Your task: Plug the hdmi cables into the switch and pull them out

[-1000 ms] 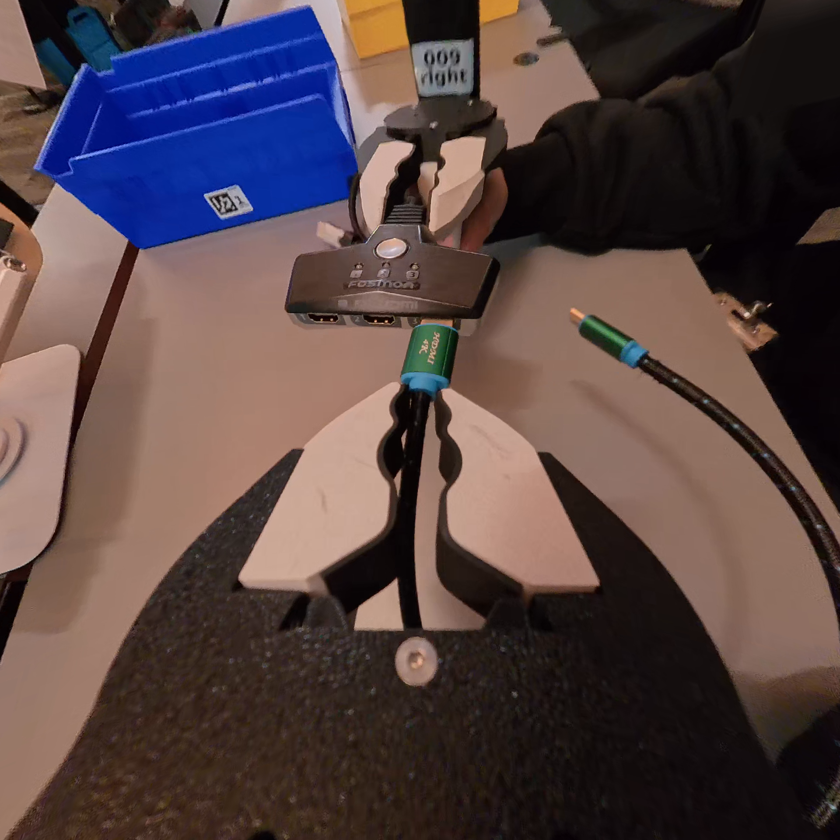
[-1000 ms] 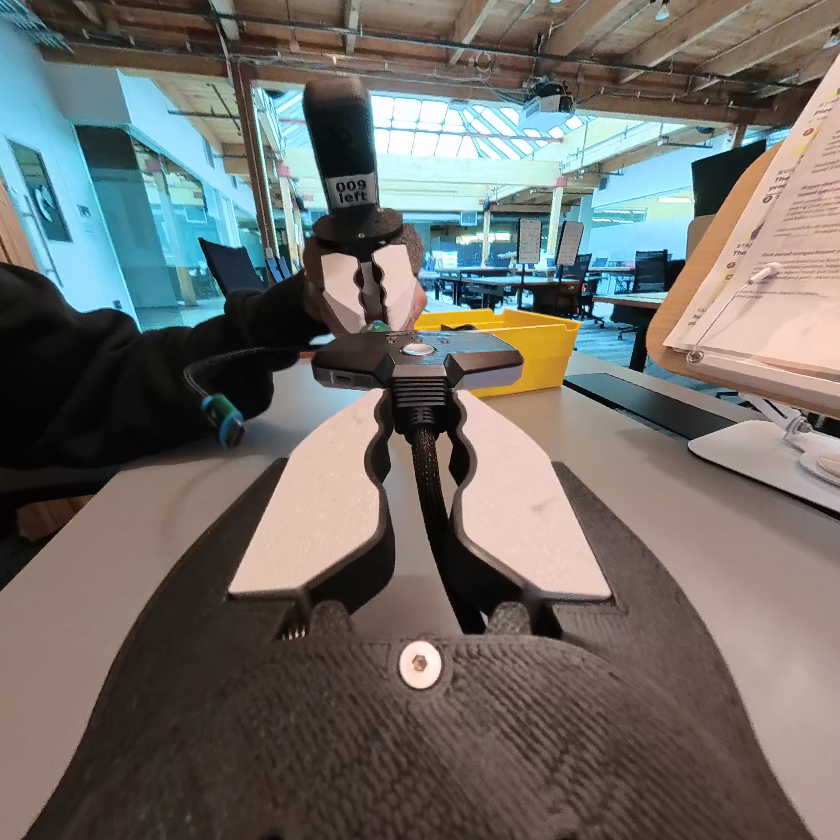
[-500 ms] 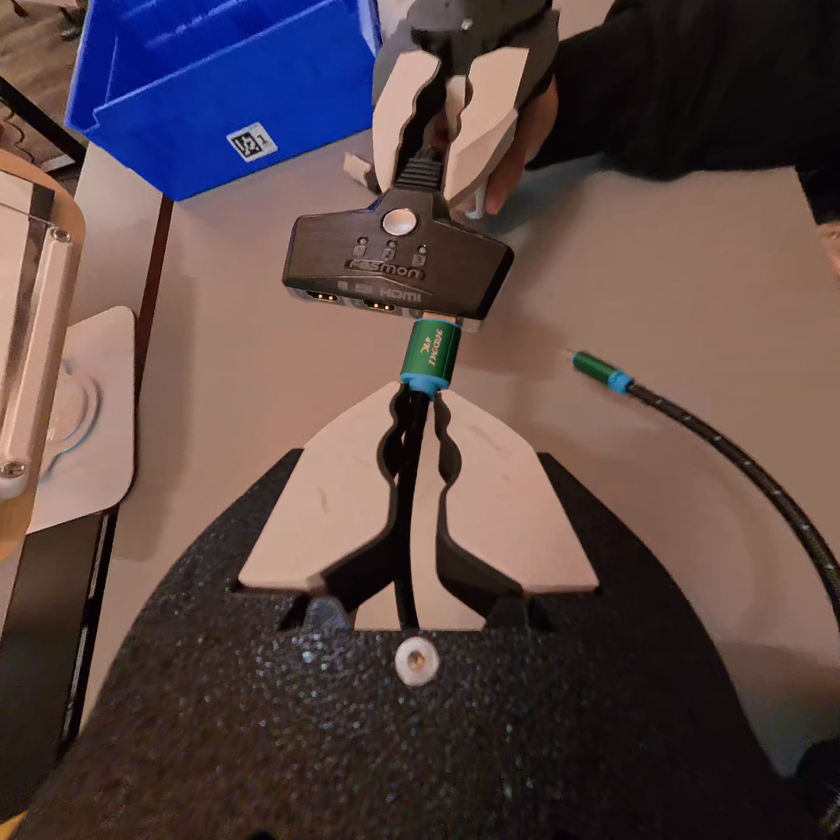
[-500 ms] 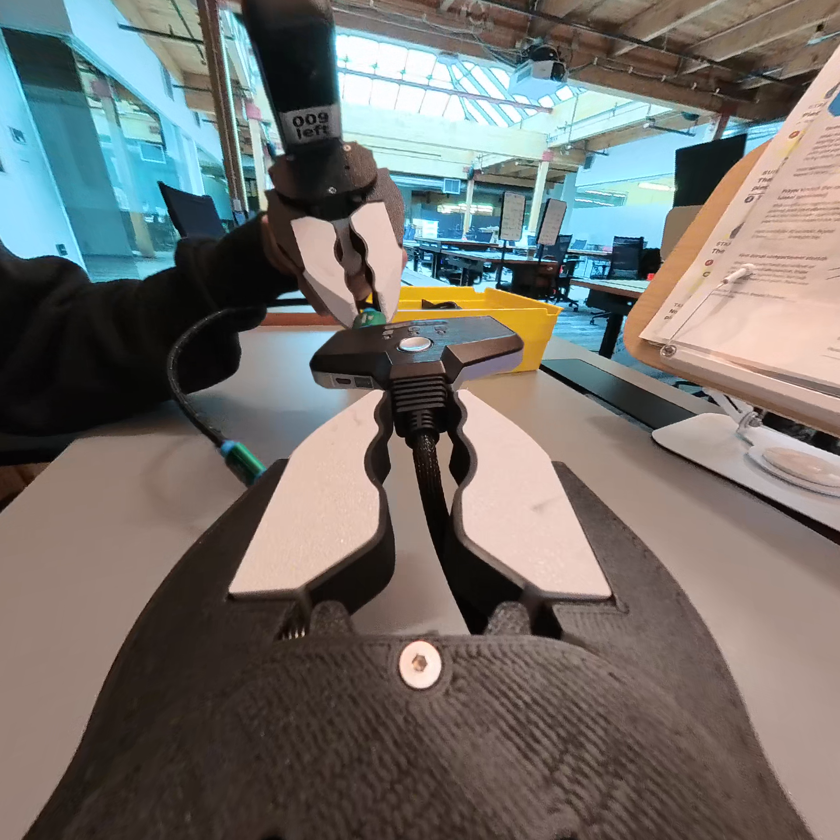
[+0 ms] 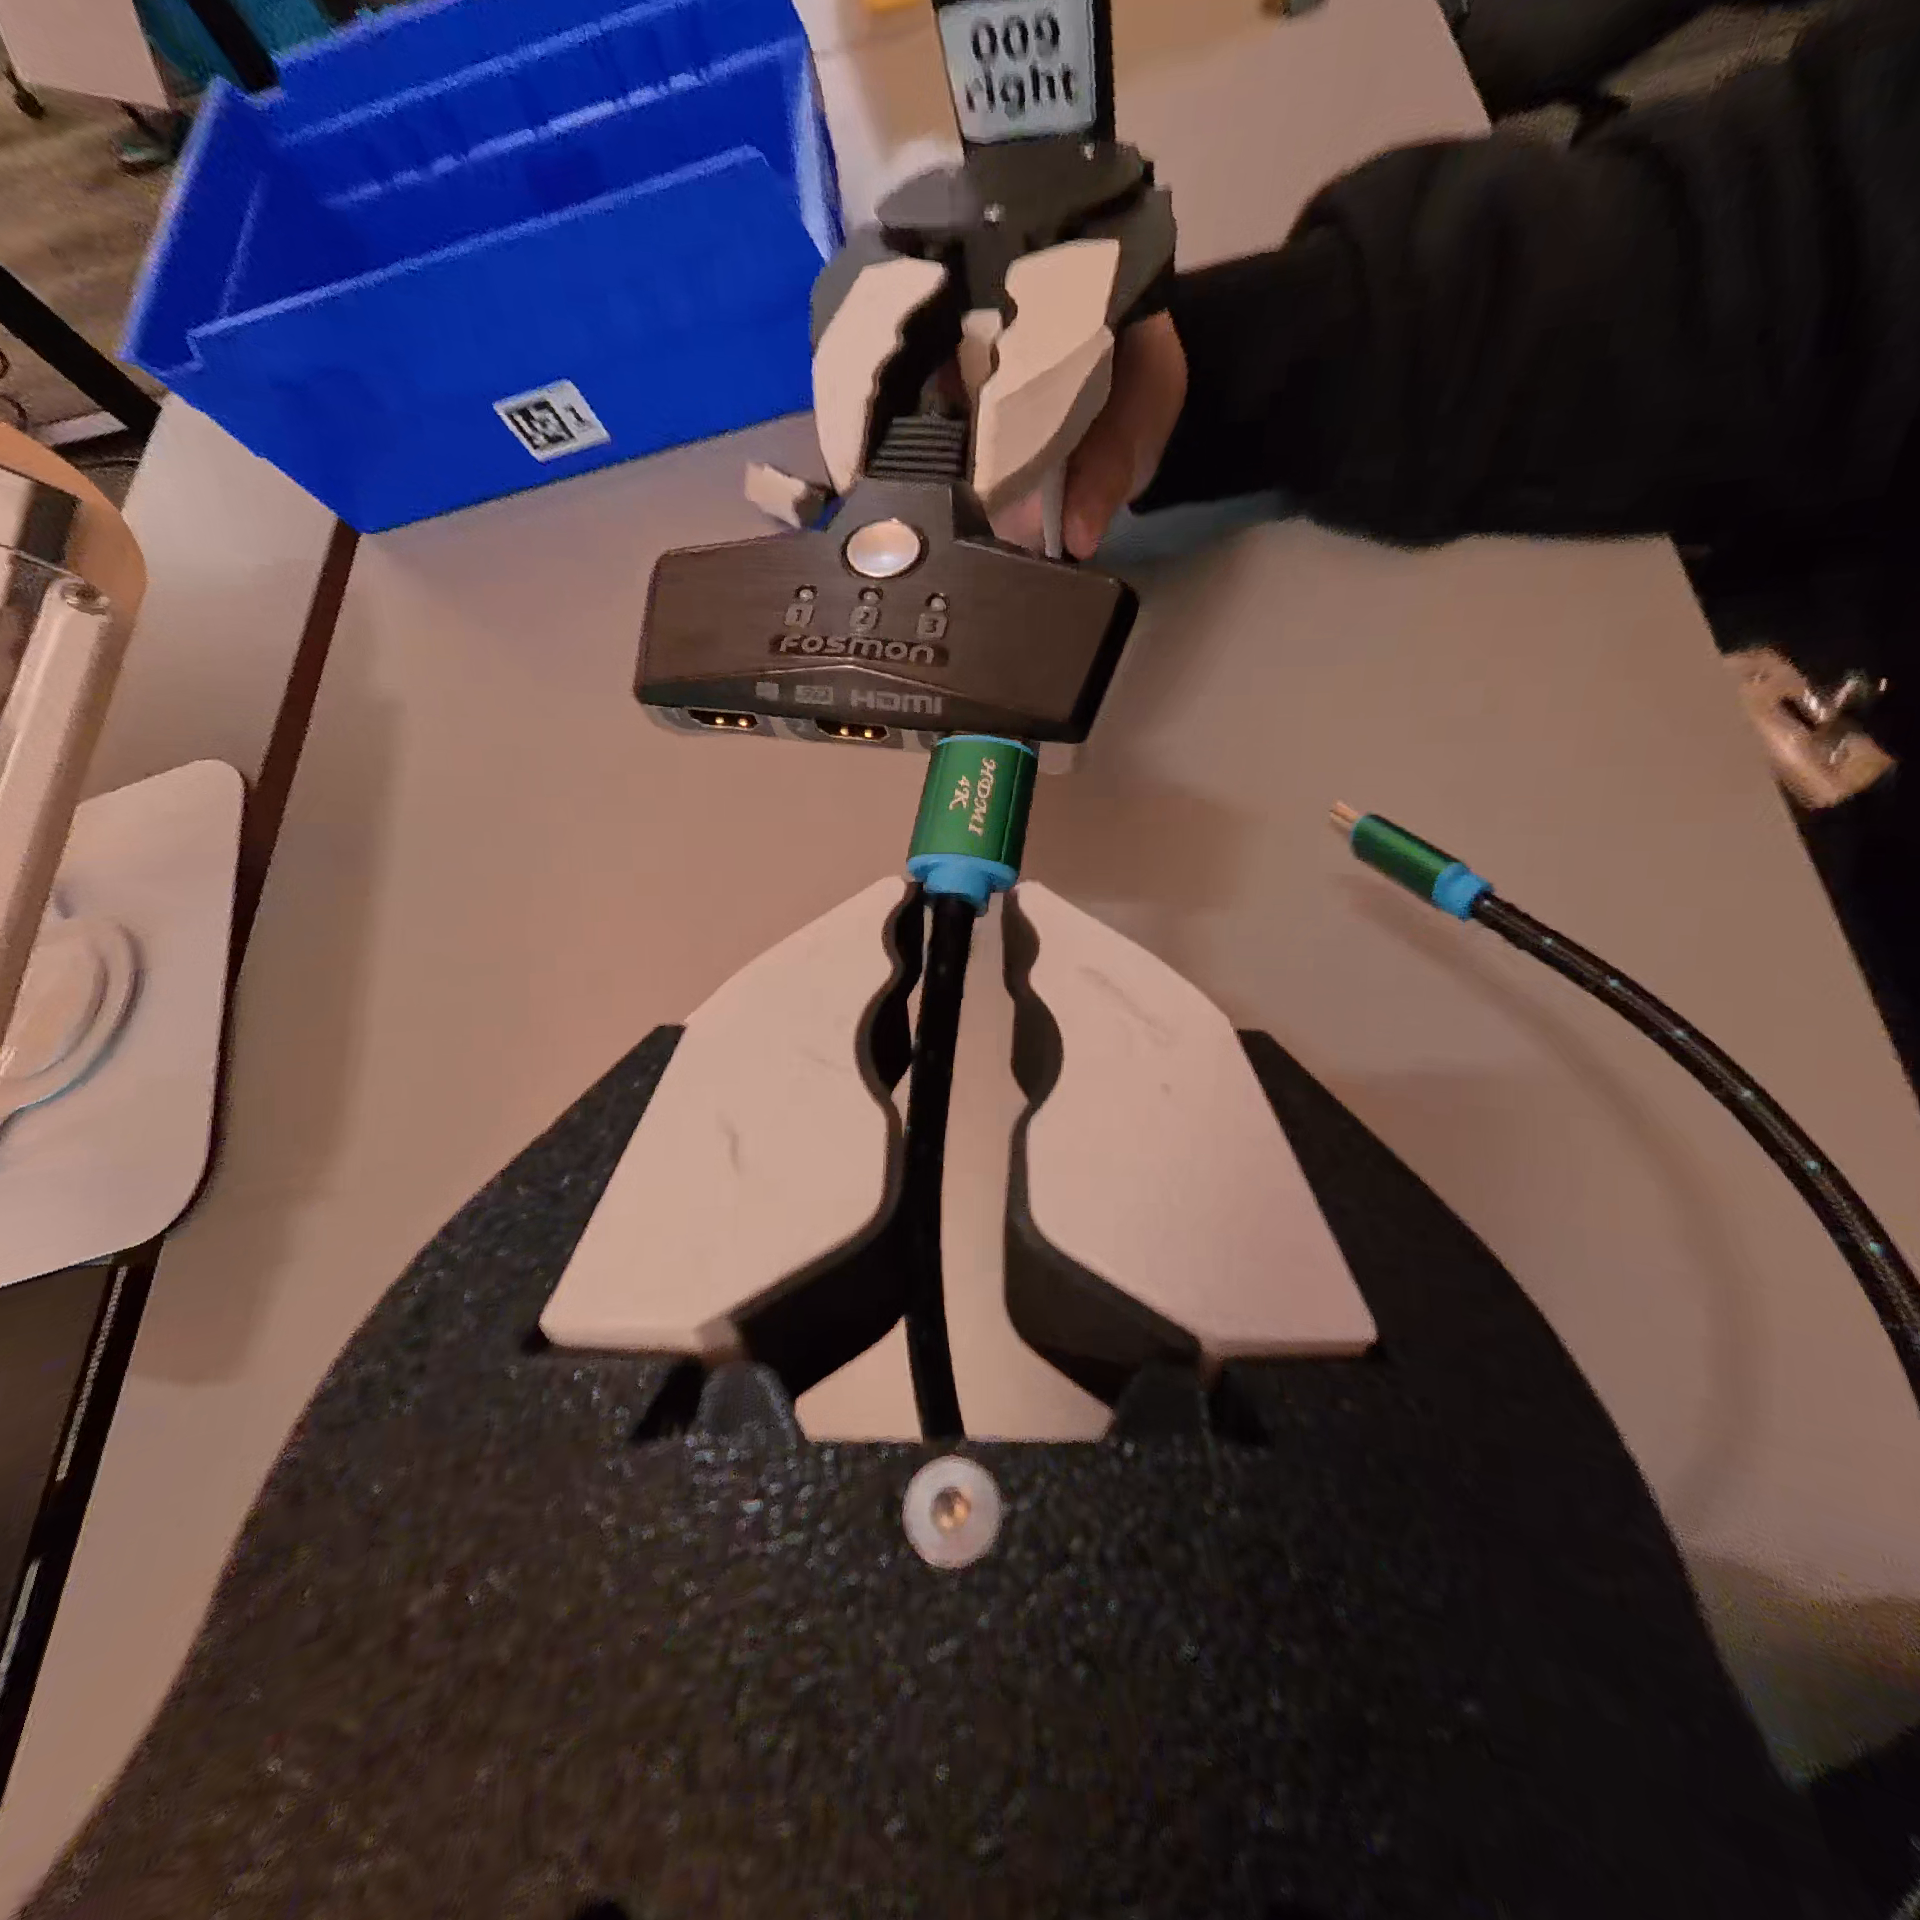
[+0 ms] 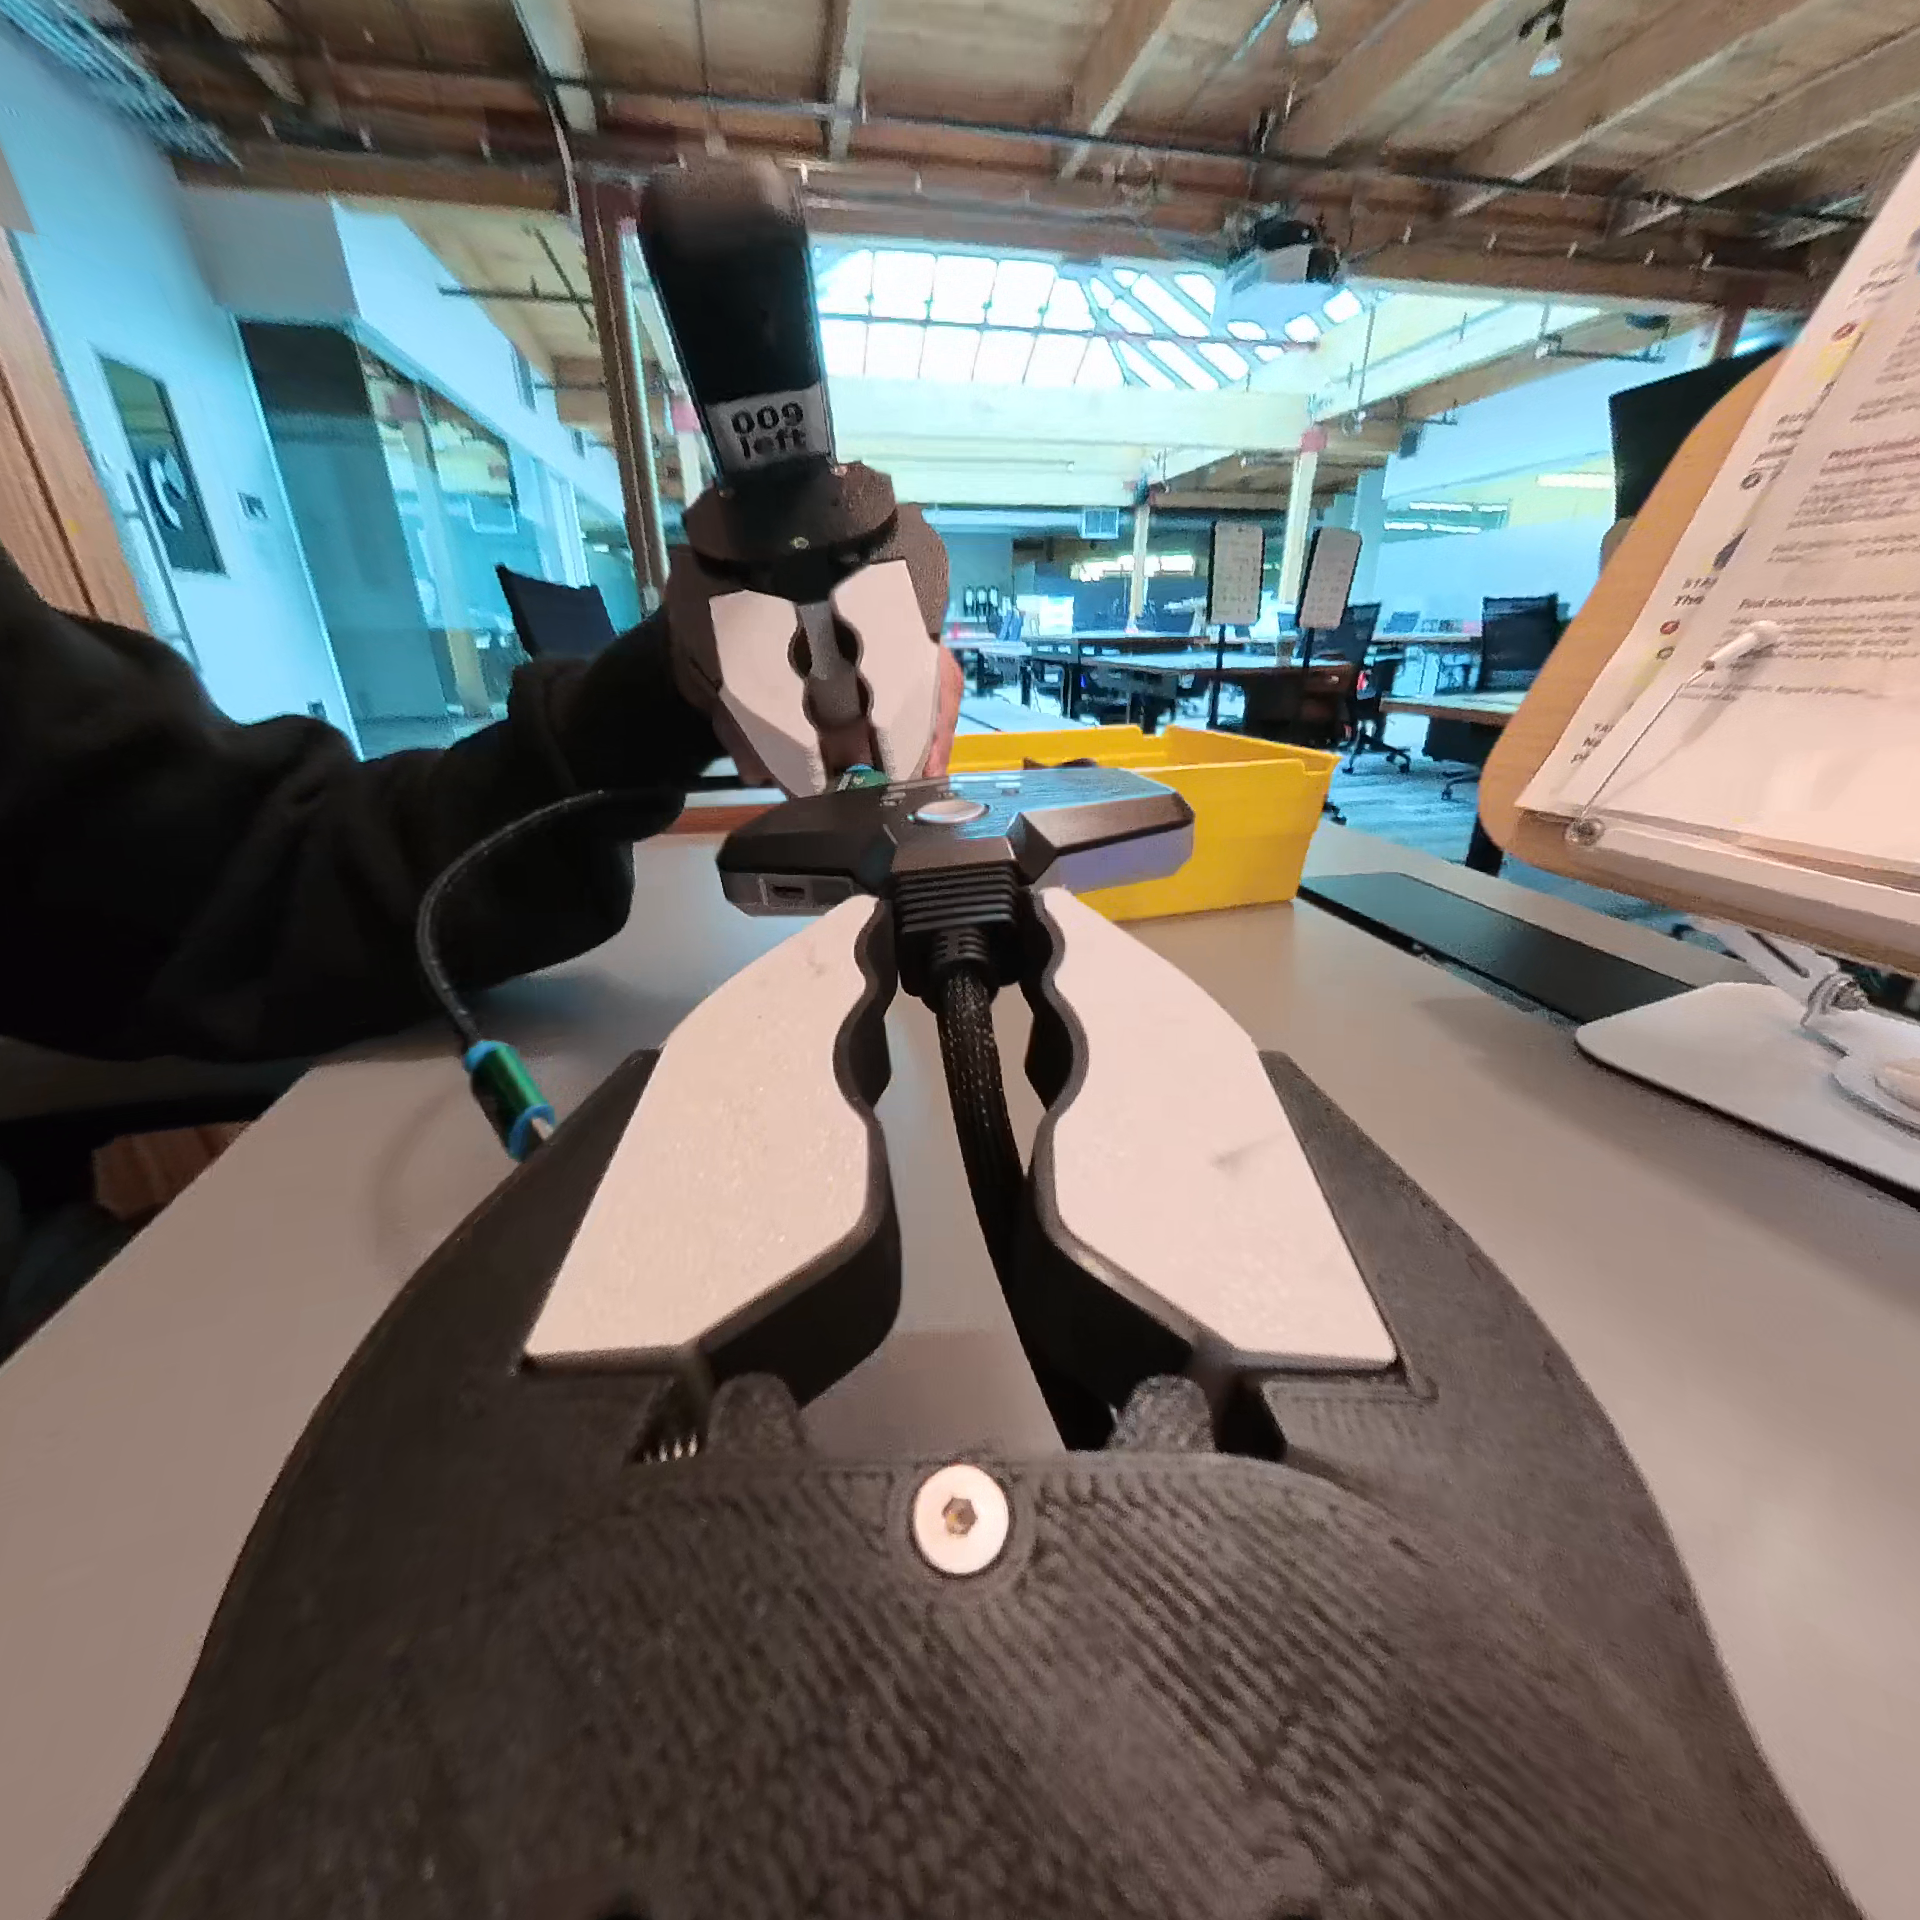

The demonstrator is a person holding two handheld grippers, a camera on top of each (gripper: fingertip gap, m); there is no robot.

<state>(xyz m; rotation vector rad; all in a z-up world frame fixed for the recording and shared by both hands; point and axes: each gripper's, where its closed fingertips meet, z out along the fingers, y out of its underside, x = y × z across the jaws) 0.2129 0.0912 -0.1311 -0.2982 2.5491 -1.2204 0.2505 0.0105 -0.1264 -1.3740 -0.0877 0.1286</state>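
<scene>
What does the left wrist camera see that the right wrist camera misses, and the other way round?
Only the left wrist view shows the blue bin and the switch's two empty ports.

Only the right wrist view shows the yellow bin, the document stand and the hall ceiling.

Both show the switch, the plugged green connector, the loose green connector lying on the table, the left gripper and the right gripper.

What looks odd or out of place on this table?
Nothing is damaged or spilled. One green plug sits in the switch; a second green plug lies loose on the table, its cable curving away.
</scene>
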